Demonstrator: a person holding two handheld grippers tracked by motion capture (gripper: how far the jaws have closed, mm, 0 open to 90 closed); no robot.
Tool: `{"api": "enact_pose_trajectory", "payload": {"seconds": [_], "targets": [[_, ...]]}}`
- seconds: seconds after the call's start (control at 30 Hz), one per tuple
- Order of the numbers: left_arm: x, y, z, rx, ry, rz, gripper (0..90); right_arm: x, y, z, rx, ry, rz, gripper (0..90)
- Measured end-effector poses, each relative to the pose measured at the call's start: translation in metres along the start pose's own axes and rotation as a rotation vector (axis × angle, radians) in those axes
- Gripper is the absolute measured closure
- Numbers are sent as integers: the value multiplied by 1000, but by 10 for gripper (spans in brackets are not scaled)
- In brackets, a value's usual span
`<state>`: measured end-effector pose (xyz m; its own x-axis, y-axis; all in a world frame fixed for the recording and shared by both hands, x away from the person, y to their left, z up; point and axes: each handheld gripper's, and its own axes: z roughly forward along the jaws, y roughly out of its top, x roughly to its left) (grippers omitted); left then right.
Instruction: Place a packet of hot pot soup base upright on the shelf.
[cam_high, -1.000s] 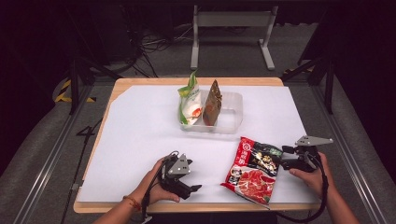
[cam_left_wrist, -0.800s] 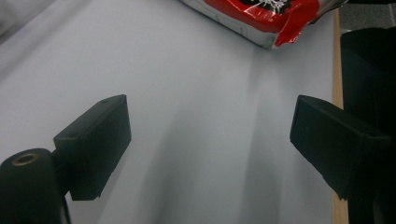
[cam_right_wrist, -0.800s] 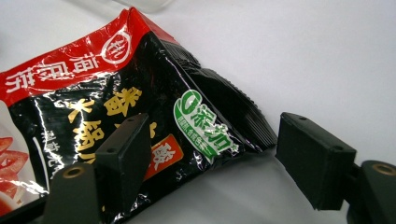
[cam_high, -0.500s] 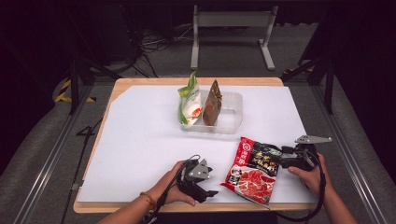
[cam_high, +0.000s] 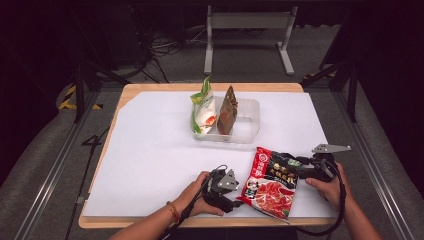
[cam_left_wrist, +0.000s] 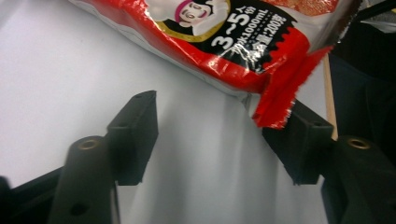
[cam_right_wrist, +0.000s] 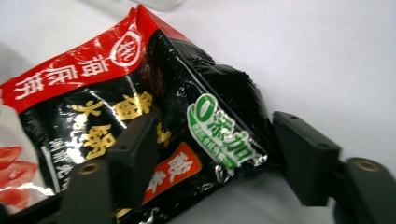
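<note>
A red and black hotpot-base packet (cam_high: 270, 182) lies flat near the table's front edge, right of centre. My left gripper (cam_high: 236, 197) sits at its lower left corner. In the left gripper view the jaws (cam_left_wrist: 219, 105) have just been closing but stand apart, and the packet's red corner (cam_left_wrist: 275, 102) reaches the right fingertip (cam_left_wrist: 303, 135) with no squeeze. My right gripper (cam_high: 299, 168) is at the packet's upper right corner. Its jaws (cam_right_wrist: 215, 119) have also been closing and straddle the black corner (cam_right_wrist: 224, 130), and I see no pinch on it.
A clear plastic tub (cam_high: 250, 125) stands behind the packet at mid-table, holding a green and white packet (cam_high: 204, 112) and a brown one (cam_high: 227, 110), both upright. The white sheet (cam_high: 150, 150) covers the wooden table, whose front edge (cam_high: 150, 222) is close to both hands.
My left hand has slid right along the front edge up to the packet's corner, and its jaws have narrowed. The right hand has stayed at the packet's other corner.
</note>
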<state>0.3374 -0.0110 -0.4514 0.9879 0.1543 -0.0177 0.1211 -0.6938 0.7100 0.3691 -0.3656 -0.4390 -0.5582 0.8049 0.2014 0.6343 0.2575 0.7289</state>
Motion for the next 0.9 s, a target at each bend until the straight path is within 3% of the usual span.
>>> {"api": "enact_pose_trajectory", "payload": {"seconds": [0.17,0.27,0.33,0.37,0.4,0.43,0.57,0.9], "targets": [[-1,1,0,2,3,12,463,-1,0,0,-6,19,15,423],[-2,1,-1,2,-16,37,558,-5,-2,-2,-23,49,55,521],[-2,1,-1,-1,-20,33,574,-7,-2,-2,-27,60,67,556],[-3,1,-1,0,-30,43,606,-7,-2,-2,-24,67,78,571],[-3,2,-1,4,-33,53,717,-5,-1,-2,-20,53,58,589],[-4,1,-2,4,-40,62,763,-4,0,-1,-24,49,55,599],[-4,1,-2,6,-41,66,846,-6,0,0,-42,56,80,659],[-2,0,-4,14,-46,80,900,-4,1,-1,-84,44,75,738]]}}
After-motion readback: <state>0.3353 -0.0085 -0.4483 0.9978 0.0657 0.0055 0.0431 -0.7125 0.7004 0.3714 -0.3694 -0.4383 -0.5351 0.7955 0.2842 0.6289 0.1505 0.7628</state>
